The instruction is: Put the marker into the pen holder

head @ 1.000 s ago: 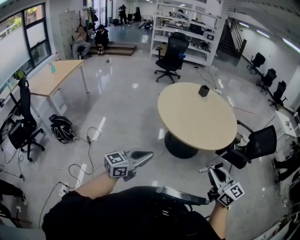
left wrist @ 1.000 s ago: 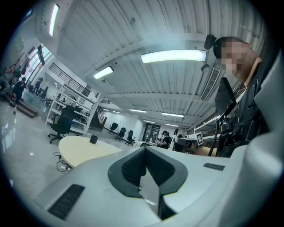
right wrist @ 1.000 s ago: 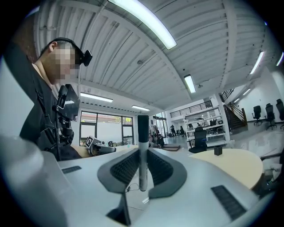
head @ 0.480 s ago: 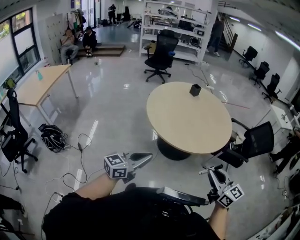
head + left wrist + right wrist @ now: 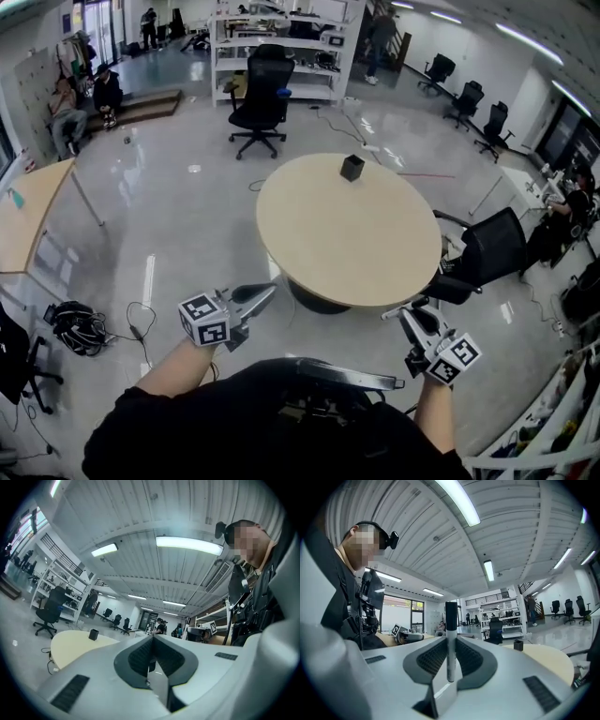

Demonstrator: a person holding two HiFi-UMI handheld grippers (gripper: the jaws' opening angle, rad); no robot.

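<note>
A small black pen holder stands near the far edge of a round beige table, some way ahead of both grippers. My right gripper hangs over the floor just short of the table's near right edge. It is shut on a white marker with a black cap, which stands crosswise between the pads. The marker sticks out to the left of the jaws. My left gripper is shut and empty, near the table's near left edge. The holder also shows to the right, and the holder to the left.
A black office chair stands against the table's right side and another chair behind it. Shelving lines the back wall. Cables lie on the glossy floor at left, by a wooden desk. People sit at far left.
The head view has swung so the table and pen holder sit further left and more central. Both grippers keep their pose; the marker stays gripped in the right one.
</note>
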